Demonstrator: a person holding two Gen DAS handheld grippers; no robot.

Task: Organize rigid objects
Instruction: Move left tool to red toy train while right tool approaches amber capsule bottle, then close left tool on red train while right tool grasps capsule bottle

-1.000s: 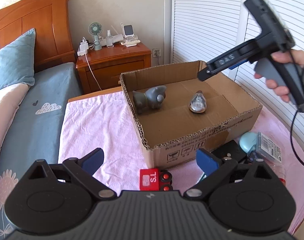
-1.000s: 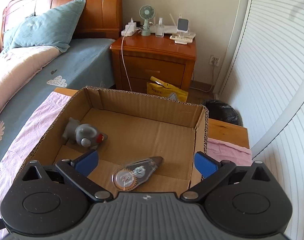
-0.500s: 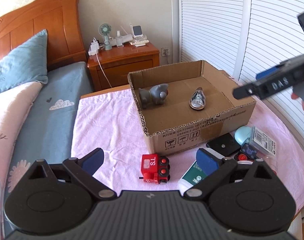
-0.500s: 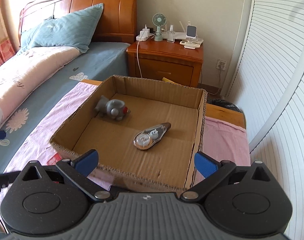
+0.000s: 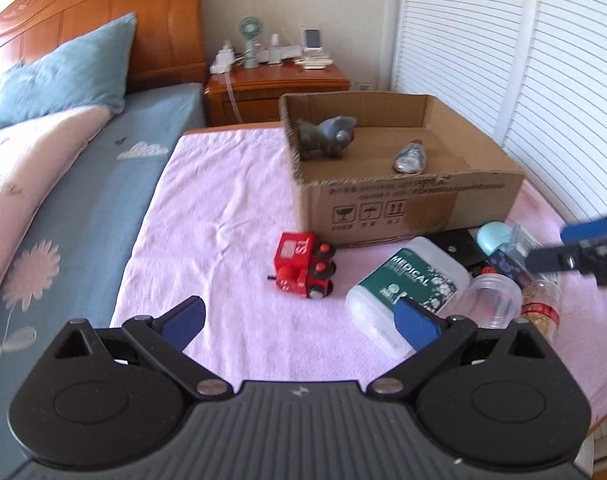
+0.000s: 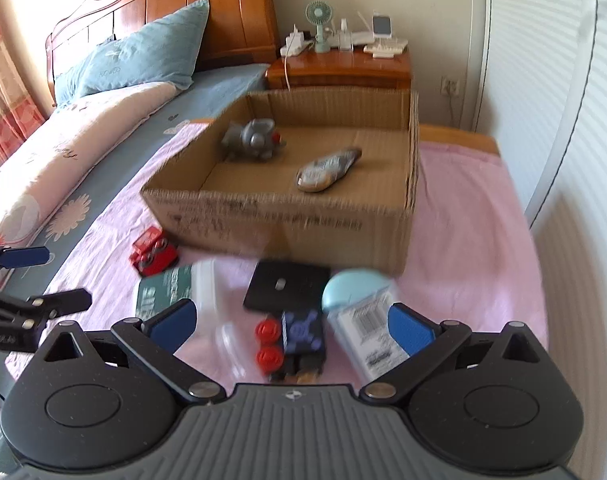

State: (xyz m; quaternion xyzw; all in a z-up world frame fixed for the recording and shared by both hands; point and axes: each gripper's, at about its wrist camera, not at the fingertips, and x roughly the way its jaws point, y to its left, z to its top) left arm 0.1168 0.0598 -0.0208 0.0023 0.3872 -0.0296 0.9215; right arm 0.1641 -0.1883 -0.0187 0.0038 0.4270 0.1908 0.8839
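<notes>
— Two things lie inside the cardboard box point(image 5: 407, 204): a grey toy elephant point(image 5: 325, 138) and a correction tape point(image 6: 327, 168).
— And the grippers?
— Left gripper point(image 5: 299, 322) and right gripper point(image 6: 291, 322) both hang spread wide, empty, above the pink-clothed table point(image 5: 223, 208), the red toy train point(image 5: 303, 266) just before the box.

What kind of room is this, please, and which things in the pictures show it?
Most likely a bedroom at home. A bed with a wooden headboard and a blue pillow stands beside a nightstand. The cardboard box sits on a pink cloth next to the bed.
</notes>
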